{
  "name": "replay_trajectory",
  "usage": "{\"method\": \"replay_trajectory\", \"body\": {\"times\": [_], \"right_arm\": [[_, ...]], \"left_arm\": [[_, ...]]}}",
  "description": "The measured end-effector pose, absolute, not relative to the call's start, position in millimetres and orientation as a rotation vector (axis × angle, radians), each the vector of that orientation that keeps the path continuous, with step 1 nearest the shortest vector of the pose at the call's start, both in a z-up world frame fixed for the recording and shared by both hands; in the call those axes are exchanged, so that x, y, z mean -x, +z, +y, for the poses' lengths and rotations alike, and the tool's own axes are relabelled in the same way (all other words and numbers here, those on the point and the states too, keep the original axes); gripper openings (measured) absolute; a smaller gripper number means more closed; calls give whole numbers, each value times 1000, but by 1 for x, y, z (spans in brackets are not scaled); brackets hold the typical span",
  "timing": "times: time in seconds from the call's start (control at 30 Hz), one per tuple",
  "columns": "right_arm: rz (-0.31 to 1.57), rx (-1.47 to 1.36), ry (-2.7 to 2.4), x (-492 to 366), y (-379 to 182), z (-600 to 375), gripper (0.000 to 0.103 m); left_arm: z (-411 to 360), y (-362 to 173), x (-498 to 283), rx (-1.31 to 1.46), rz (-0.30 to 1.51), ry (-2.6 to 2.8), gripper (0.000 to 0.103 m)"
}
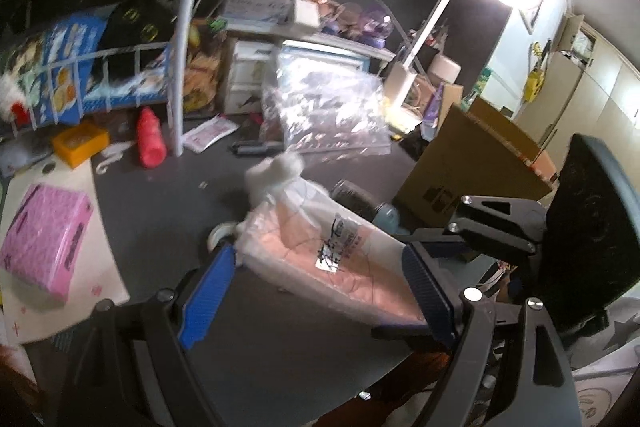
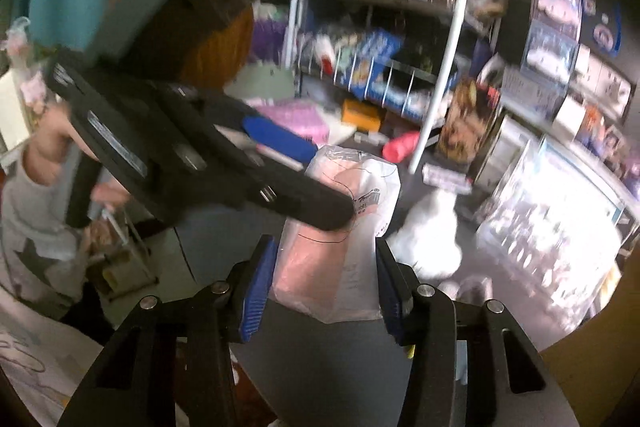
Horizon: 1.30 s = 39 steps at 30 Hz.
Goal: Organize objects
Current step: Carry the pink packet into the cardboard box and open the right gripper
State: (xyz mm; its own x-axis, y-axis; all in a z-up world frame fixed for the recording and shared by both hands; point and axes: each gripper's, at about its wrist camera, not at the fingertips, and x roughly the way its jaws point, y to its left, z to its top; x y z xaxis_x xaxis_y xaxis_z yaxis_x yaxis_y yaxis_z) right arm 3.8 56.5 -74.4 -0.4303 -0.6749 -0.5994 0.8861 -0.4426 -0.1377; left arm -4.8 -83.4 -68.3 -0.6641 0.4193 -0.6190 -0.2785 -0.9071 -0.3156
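A pink and white plastic-wrapped package (image 1: 332, 259) with black print lies between both grippers over the dark desk (image 1: 168, 203). My left gripper (image 1: 320, 291) spans its length, blue pads at either end, jaws closed on it. My right gripper (image 2: 326, 283) holds the same package (image 2: 344, 235) across its width, pads touching its sides. The other gripper's finger crosses in front of the package in the right wrist view. A white plush toy (image 1: 274, 173) sits just beyond the package.
A red bottle (image 1: 150, 139), an orange box (image 1: 80, 143) and a pink box (image 1: 46, 247) lie at the left. A white wire rack (image 1: 180, 39) holds boxes. A clear plastic bag (image 1: 328, 111), a cardboard box (image 1: 472, 171) and a dark can (image 1: 356, 197) are behind.
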Motion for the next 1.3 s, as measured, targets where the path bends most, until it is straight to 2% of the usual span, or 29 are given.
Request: {"method": "replay_trajectory", "body": {"times": [0.33,0.53,0.63,1.3], "right_arm": [[581,-448,-2100,-1,-24,95,43],[552,-436,-2201,9,-5,137,42],[516,-444,-2244,16,0,163,41],[358,-727,-2388,59,-7,280,40]], "left_arm": [[-41,-13,24,874,-213,2536,81],[2,15,44,835,-128,2530,68],[27,24,59,839,-87,2507,65],[162,6,136,1017,49,2278,65]]}}
